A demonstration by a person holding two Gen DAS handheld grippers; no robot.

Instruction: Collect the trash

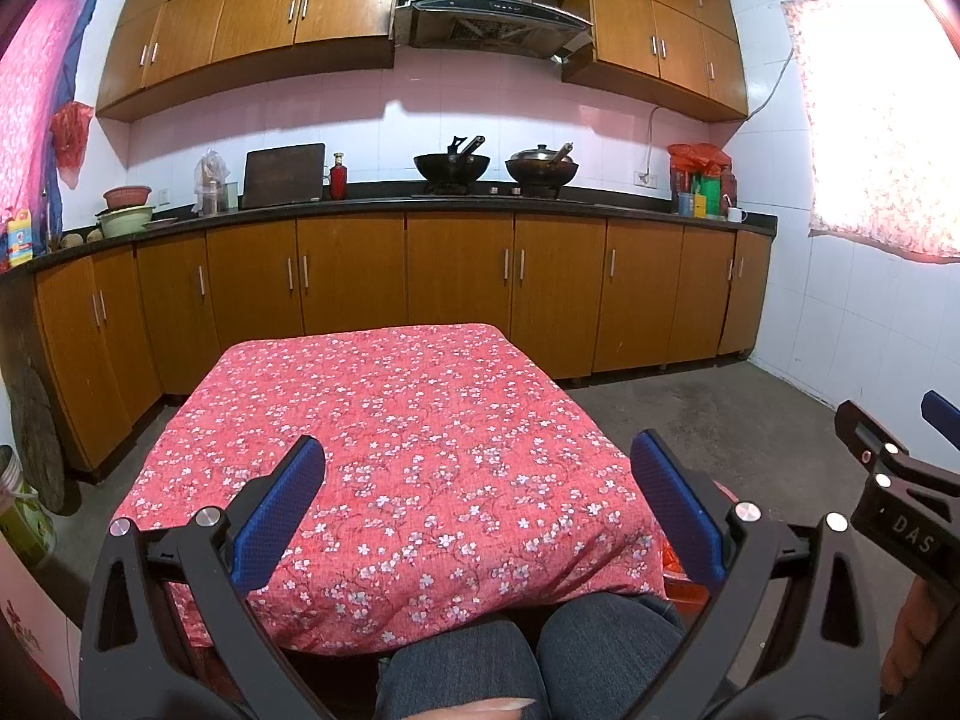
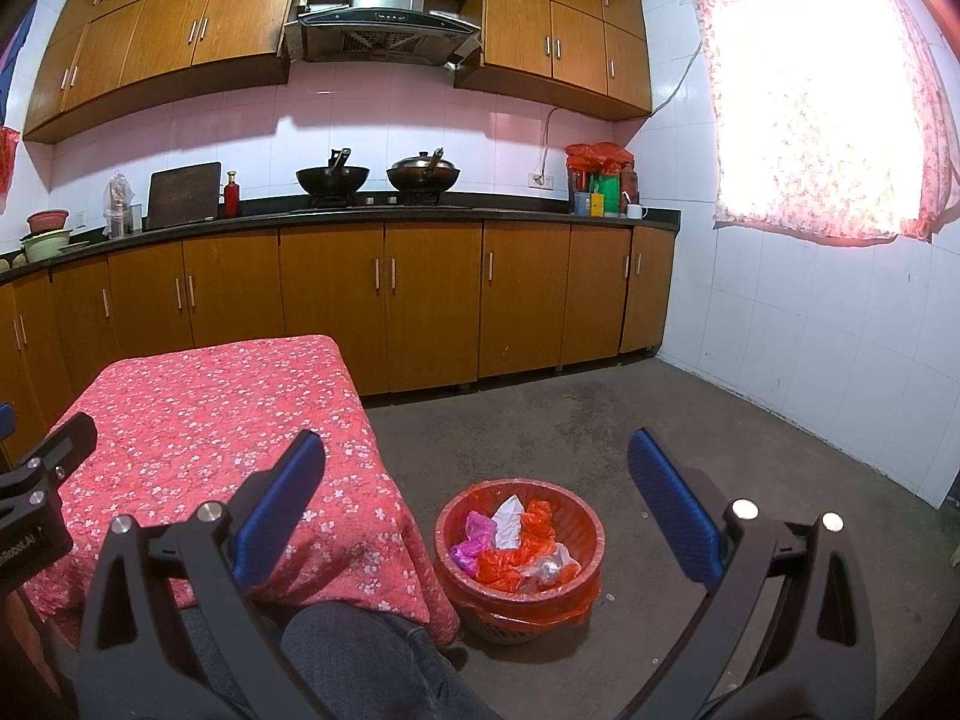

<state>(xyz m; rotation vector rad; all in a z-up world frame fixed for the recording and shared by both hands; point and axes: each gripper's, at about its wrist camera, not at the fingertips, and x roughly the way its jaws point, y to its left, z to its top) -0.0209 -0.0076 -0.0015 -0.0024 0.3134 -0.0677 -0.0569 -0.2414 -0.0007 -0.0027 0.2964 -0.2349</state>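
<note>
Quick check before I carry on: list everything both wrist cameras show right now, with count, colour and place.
Table: one, red floral cloth, centre front.
Trash basket: one, orange-lined, on the floor right of the table.
Crumpled bags: several, orange, pink, white and clear, inside the basket.
Woks: two, dark, on the stove.
Range hood: one, steel, above the stove.
Red bottle: one, on the counter.
Cabinets: wooden, above and below the counter.
Curtain: one, floral, right wall.
Knees: denim, bottom edge.
Left gripper: open, over the table.
Right gripper: open, empty.
</note>
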